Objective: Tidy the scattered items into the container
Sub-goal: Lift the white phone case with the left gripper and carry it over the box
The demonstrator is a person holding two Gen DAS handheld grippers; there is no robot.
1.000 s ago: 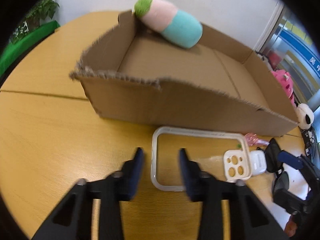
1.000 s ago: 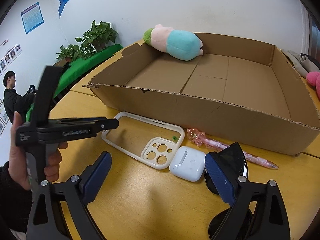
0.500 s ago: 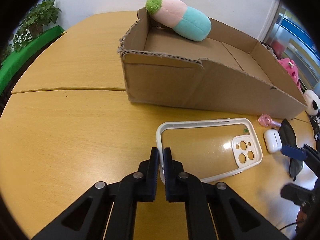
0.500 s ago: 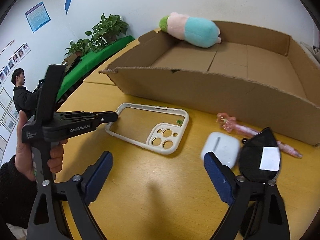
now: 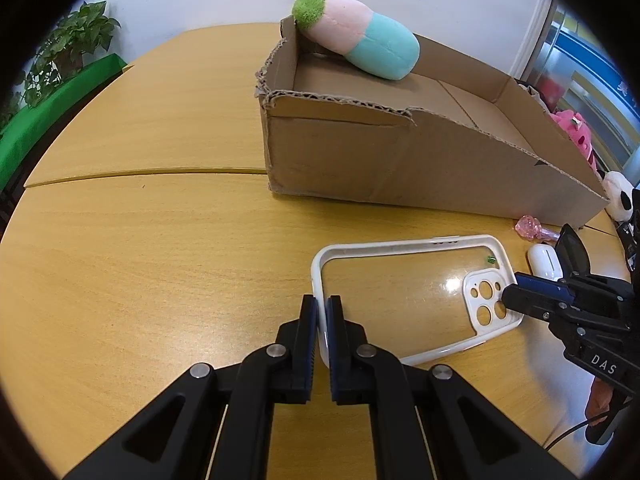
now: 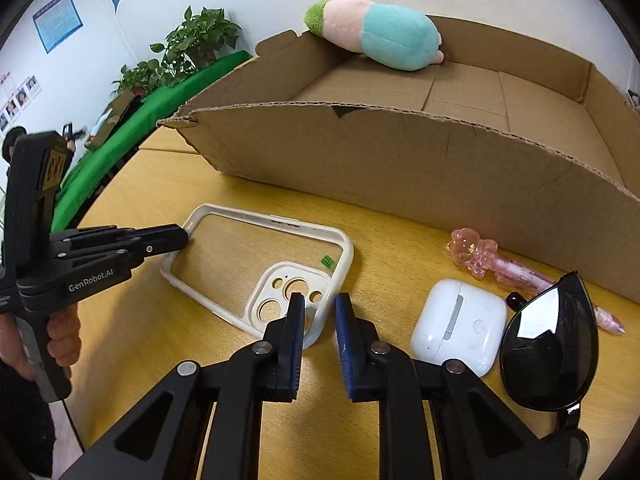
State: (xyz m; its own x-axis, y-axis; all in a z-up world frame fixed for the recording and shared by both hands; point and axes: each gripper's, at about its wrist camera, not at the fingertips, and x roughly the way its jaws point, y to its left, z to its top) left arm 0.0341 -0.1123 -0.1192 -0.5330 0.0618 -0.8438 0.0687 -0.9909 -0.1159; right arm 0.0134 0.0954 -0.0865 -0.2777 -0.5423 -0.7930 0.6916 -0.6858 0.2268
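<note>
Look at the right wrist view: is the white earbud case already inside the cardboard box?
No, the white earbud case lies on the wooden table in front of the cardboard box, beside the sunglasses.

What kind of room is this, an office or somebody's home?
Probably an office or meeting room: a big wooden table, wall posters with a row of portrait photos, and potted plants on a green ledge.

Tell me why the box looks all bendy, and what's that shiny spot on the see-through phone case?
In the right wrist view the fisheye lens bows the cardboard box front edge into a curve and blackens the corners; in the left wrist view the shiny spot is glare from a light on the phone case clear back, near its camera holes.
</note>
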